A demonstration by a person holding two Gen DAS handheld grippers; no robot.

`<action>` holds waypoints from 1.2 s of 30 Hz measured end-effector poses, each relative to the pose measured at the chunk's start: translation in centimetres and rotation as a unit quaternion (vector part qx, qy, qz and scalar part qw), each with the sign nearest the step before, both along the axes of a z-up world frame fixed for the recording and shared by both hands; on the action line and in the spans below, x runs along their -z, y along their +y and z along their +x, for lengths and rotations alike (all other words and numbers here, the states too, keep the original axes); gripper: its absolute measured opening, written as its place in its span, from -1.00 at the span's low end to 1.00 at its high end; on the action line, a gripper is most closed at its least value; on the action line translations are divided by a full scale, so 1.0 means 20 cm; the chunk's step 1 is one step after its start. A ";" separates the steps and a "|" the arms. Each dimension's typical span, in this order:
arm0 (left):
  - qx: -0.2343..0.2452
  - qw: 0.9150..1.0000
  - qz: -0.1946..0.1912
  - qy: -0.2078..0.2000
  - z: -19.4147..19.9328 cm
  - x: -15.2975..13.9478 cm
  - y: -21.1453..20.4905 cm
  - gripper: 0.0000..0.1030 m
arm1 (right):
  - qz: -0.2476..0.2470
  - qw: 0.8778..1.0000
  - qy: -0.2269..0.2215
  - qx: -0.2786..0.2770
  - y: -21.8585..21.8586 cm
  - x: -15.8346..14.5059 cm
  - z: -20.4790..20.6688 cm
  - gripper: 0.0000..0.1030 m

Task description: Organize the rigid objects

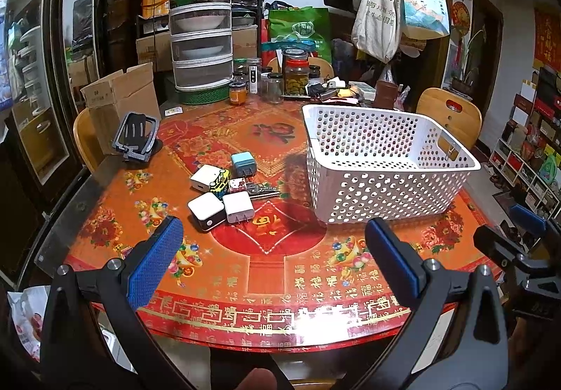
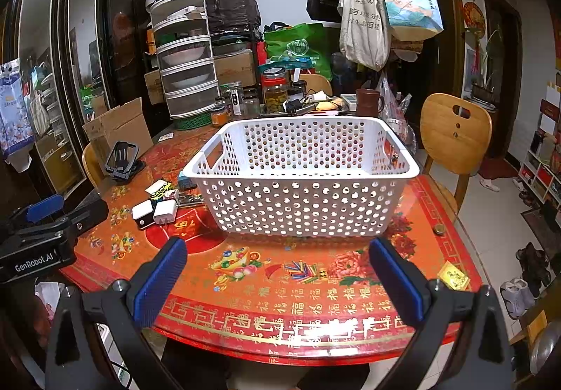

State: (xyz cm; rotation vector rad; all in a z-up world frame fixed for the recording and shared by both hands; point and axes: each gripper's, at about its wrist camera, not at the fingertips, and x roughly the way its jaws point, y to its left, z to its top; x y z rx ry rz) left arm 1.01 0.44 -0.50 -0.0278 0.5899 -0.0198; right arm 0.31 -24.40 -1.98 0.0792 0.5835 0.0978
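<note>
Chargers (image 1: 224,192) sit clustered at frame centre beside the empty basket (image 1: 385,162), ready for sorting; both tongs, left (image 1: 273,250) and right (image 2: 277,267), gape wide, holding nothing.

Left gripper (image 1: 273,239) hangs wide open over the table (image 1: 266,285); chargers (image 1: 224,190) clustered just ahead-left of it, white basket (image 1: 382,162) ahead-right, nothing gripped.
</note>
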 end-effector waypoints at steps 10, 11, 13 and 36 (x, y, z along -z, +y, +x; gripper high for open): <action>0.000 1.000 -0.001 0.000 0.00 0.00 0.00 0.99 | -0.002 1.000 0.001 0.001 0.00 0.00 0.00 1.00; 0.000 1.000 -0.001 0.001 0.00 0.00 0.00 0.99 | -0.002 1.000 0.001 0.001 0.00 0.00 0.00 1.00; 0.001 1.000 -0.001 0.000 0.00 0.01 0.00 0.99 | -0.001 1.000 0.001 0.001 0.00 0.00 0.00 1.00; 0.001 1.000 -0.003 0.004 0.00 0.02 -0.01 0.99 | -0.004 1.000 0.003 0.001 0.00 0.01 0.00 1.00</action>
